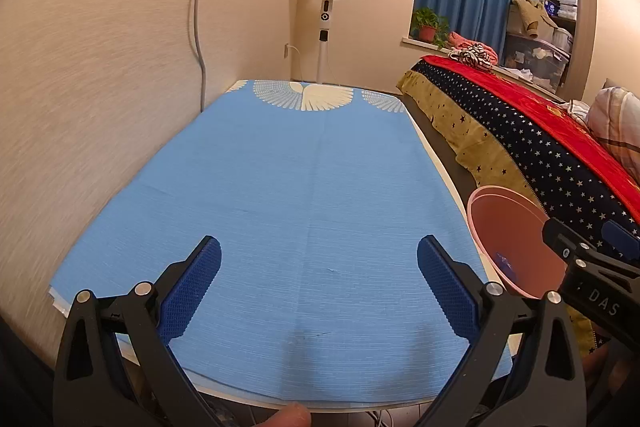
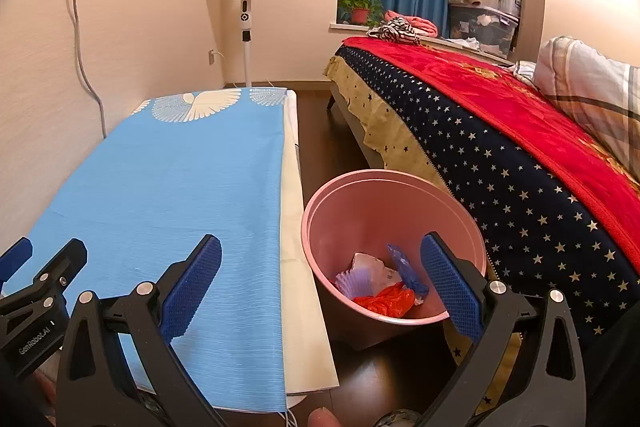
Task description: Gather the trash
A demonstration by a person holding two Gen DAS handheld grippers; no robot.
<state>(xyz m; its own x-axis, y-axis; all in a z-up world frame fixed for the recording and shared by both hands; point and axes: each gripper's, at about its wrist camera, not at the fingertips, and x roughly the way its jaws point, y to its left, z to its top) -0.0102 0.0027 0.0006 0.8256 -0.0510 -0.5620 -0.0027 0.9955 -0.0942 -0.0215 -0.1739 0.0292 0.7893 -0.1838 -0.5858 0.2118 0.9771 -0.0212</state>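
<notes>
While both tools hang w/ jaws spread wide and nothing between them, the bed [image 2: 500, 131] fills the right side, covered w/ a red blanket [image 2: 480, 83] over a navy star-print cover. Left of it, the tabletop [image 1: 280, 195] carries a blue cloth w/ a white wing print at the far end. Between tabletop and bed, on the dark floor, stands the pink bin [image 2: 394, 187], upright, rim just beside the tabletop edge. Inside the bin lies the trash: a red plastic bag [image 2: 386, 301], white crumpled paper [image 2: 374, 267], a pleated paper cup liner [image 2: 356, 283], a blue wrapper [image 2: 406, 265]. Left tool [image 1: 319, 269] hovers over the blue cloth; right tool [image 2: 320, 269] is over the bin's near rim and the tabletop edge.
</notes>
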